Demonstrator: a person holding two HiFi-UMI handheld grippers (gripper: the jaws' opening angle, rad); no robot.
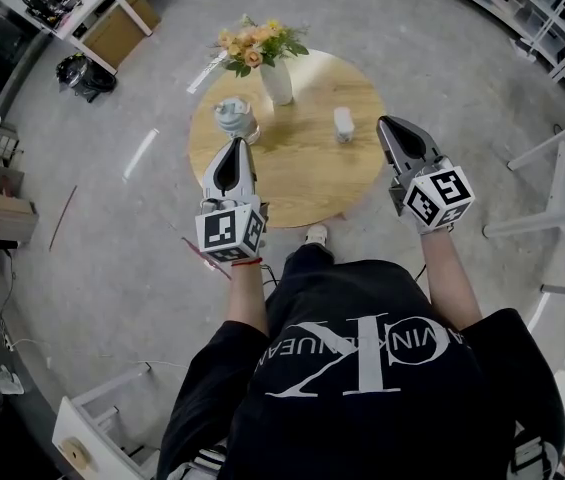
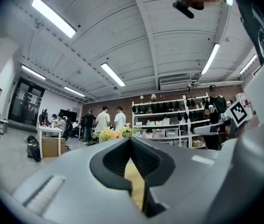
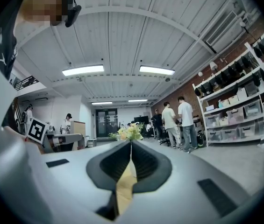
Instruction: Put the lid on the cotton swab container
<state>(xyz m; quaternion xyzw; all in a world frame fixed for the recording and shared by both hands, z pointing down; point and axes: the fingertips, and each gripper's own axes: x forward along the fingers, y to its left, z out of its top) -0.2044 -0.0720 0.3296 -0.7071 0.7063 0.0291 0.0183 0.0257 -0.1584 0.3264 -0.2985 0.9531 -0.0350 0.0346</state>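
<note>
On the round wooden table (image 1: 307, 183) stand a clear round container (image 1: 235, 118) at the left and a small white cylinder (image 1: 344, 123) right of centre. Which one is the lid I cannot tell. My left gripper (image 1: 236, 142) hovers over the table's near left edge, just short of the clear container, shut and empty. At the table's right edge my right gripper (image 1: 386, 121) is shut with nothing in it, a little right of the white cylinder. Both gripper views tilt upward: the left gripper (image 2: 131, 139) and the right gripper (image 3: 131, 143) show closed jaws and the ceiling; neither shows the containers.
A white vase of flowers (image 1: 274, 68) stands at the table's far side, its blooms (image 2: 108, 134) (image 3: 129, 132) beyond both jaw tips. A white frame (image 1: 562, 168) is to the right, and a desk with a cardboard box (image 1: 117, 23) at the far left. Several people (image 3: 178, 120) stand by shelves.
</note>
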